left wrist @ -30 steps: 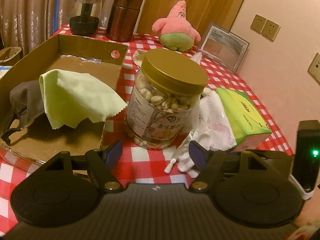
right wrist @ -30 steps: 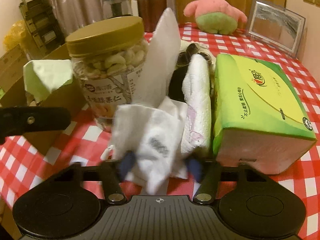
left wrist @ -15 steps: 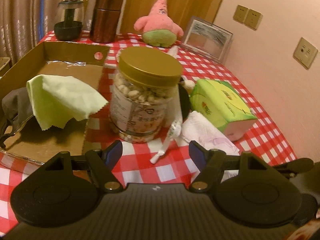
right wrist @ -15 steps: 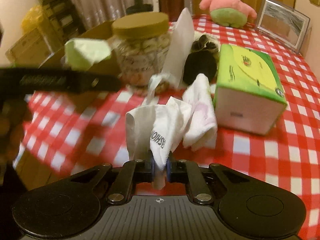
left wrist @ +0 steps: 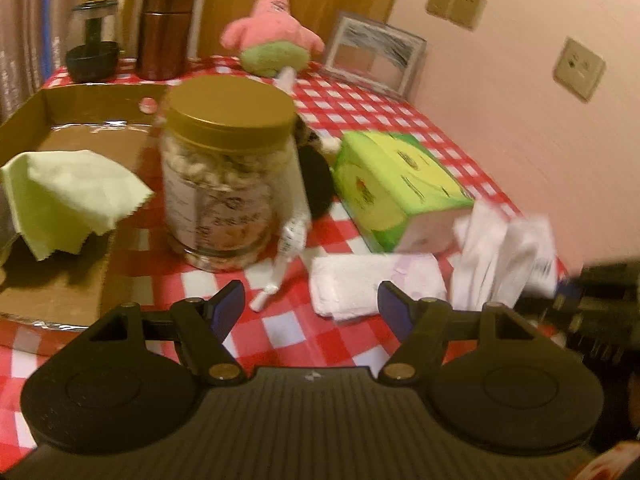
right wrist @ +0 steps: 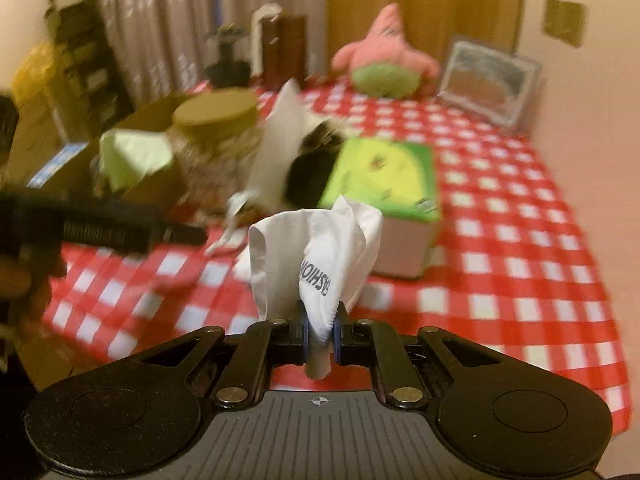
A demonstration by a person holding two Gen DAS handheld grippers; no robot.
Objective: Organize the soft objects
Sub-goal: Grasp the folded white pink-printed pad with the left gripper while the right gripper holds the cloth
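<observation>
My right gripper (right wrist: 320,338) is shut on a white sock (right wrist: 320,256) printed with black letters and holds it above the checked tablecloth; the sock also shows at the right of the left wrist view (left wrist: 504,252). My left gripper (left wrist: 311,306) is open and empty, low over the table's front. A folded white cloth (left wrist: 372,284) lies on the table just beyond it. A cardboard box (left wrist: 80,96) on the left holds a light green cloth (left wrist: 68,196). A pink star plush (left wrist: 276,48) sits at the back.
A nut jar with a gold lid (left wrist: 228,184) stands beside the box. A green tissue box (left wrist: 396,184) lies to its right, with a dark object (left wrist: 316,184) between them. A brown canister (left wrist: 164,32), a black-based glass vessel (left wrist: 92,48) and a picture frame (left wrist: 372,56) stand at the back.
My right gripper closed on the white sock and lifted it up and back from beside the tissue box. The left gripper stayed open and swung its view rightward.
</observation>
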